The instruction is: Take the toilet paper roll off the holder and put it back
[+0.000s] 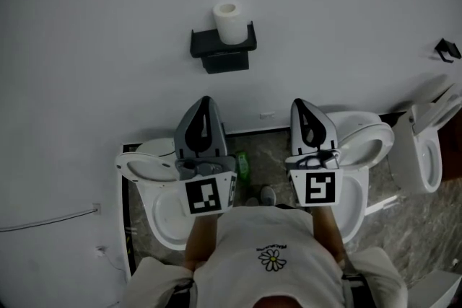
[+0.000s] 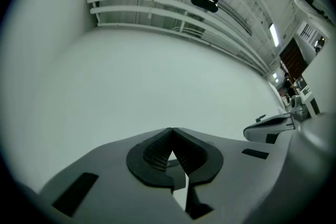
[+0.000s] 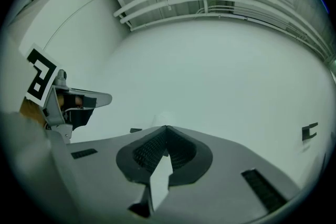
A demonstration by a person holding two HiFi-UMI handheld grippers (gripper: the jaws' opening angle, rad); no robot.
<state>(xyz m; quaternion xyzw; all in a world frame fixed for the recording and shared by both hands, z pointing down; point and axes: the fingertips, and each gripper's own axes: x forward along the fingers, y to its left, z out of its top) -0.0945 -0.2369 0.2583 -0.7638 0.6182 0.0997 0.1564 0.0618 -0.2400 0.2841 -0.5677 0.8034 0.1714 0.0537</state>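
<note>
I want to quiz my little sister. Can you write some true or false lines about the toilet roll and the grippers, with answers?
1. The roll stands upright on the holder. True.
2. The left gripper holds the roll. False: it is shut on nothing, away from the roll.
3. The right gripper is wide open. False: its jaws are shut.
4. The holder is black. True.

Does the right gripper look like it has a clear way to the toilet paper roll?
Probably yes: only the wall shows between the right gripper and the toilet paper roll standing on the holder. Its jaws are shut, so they must open first.
</note>
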